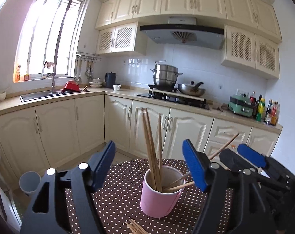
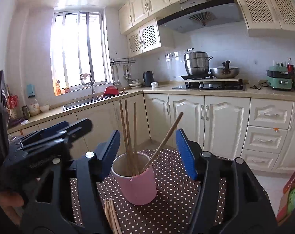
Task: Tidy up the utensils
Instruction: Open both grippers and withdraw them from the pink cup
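A pink cup (image 1: 159,197) stands on a brown polka-dot table (image 1: 120,195) and holds several wooden chopsticks (image 1: 150,146), some upright, some leaning right. More loose chopsticks (image 1: 134,227) lie on the cloth in front of it. My left gripper (image 1: 149,161) is open and empty, its jaws either side of the cup. In the right wrist view the cup (image 2: 136,181) sits between the open jaws of my right gripper (image 2: 148,150), with one leaning chopstick (image 2: 165,142) and loose chopsticks (image 2: 111,216) on the table (image 2: 176,204). The right gripper shows at the right of the left view (image 1: 243,156).
Cream kitchen cabinets (image 1: 85,124) line the far walls, with a sink (image 1: 38,95), a stove with a steel pot (image 1: 165,76) and a wok (image 1: 191,89). A grey bin (image 1: 29,181) stands on the floor at left. A colourful box (image 2: 291,193) sits at right.
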